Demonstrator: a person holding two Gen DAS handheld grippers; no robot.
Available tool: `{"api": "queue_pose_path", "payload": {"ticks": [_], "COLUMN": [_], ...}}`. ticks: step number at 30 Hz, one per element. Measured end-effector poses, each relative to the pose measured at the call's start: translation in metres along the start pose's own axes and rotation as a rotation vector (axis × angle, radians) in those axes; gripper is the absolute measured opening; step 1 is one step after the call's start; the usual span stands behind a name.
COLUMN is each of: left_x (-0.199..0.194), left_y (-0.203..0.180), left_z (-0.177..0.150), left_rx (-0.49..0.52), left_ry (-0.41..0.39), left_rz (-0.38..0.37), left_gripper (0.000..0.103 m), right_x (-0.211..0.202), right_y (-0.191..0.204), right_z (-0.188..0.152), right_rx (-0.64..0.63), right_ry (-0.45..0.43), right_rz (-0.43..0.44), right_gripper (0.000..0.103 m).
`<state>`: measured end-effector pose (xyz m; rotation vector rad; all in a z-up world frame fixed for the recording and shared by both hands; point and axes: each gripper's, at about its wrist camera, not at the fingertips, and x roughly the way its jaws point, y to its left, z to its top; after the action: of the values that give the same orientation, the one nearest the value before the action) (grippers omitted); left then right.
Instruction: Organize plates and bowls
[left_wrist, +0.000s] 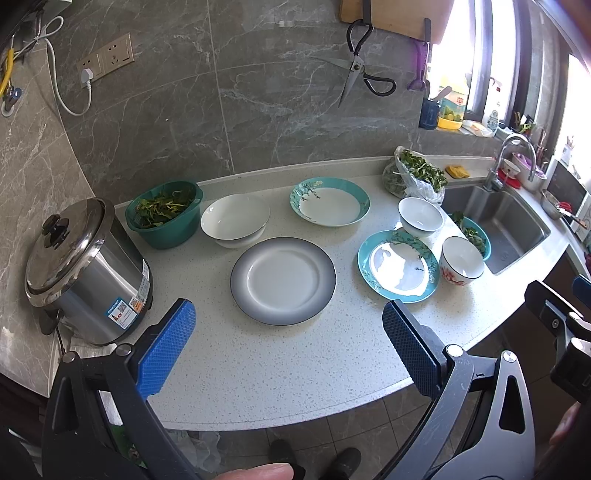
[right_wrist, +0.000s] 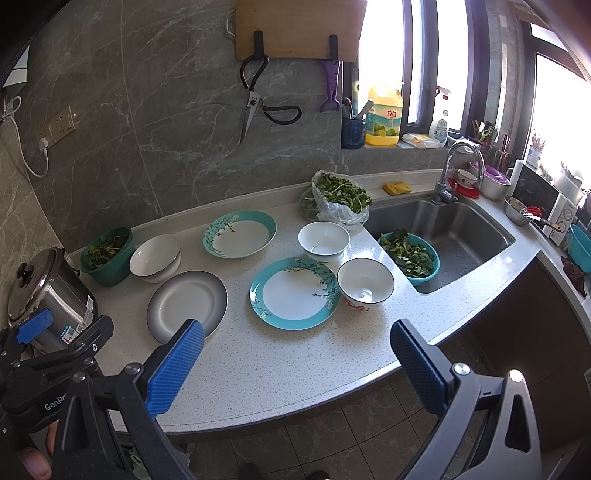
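On the pale counter (left_wrist: 288, 362) lie a grey-rimmed plate (left_wrist: 283, 280), a teal-rimmed plate (left_wrist: 398, 266) and a teal-rimmed deep plate (left_wrist: 329, 201). A shallow white bowl (left_wrist: 235, 220) sits at the left, stacked on another. Two white bowls (left_wrist: 420, 216) (left_wrist: 461, 260) stand near the sink. The right wrist view shows the same plates (right_wrist: 186, 306) (right_wrist: 294, 293) (right_wrist: 239, 234) and bowls (right_wrist: 324, 240) (right_wrist: 365, 283) (right_wrist: 155, 257). My left gripper (left_wrist: 288, 325) is open above the counter's front edge. My right gripper (right_wrist: 295, 343) is open too, holding nothing.
A steel rice cooker (left_wrist: 86, 273) stands far left, beside a green basket of greens (left_wrist: 164, 212). A bag of greens (left_wrist: 413, 177) lies at the back; a teal colander of leaves (right_wrist: 410, 257) rests on the sink (right_wrist: 450, 236) edge. Scissors (left_wrist: 356, 68) hang on the wall.
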<state>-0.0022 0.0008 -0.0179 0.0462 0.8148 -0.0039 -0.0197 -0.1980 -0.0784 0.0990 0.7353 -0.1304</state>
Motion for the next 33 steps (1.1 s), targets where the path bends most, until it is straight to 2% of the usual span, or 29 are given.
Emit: {"api": "queue_pose_path", "payload": {"ticks": [26, 33], "left_x": [0.006, 0.010], "left_y": [-0.002, -0.005], "left_z": [-0.001, -0.002], "left_rx": [0.004, 0.004], "left_ry": [0.009, 0.020], "left_rz": [0.007, 0.019], "left_gripper": [0.103, 0.103], "right_x": [0.005, 0.011], "right_y": [0.003, 0.006], "right_z": [0.004, -0.007], "right_rx": [-0.004, -0.008], "right_ry": [0.005, 0.011], "right_rz": [0.004, 0.013], "right_gripper": [0.103, 0.103]}}
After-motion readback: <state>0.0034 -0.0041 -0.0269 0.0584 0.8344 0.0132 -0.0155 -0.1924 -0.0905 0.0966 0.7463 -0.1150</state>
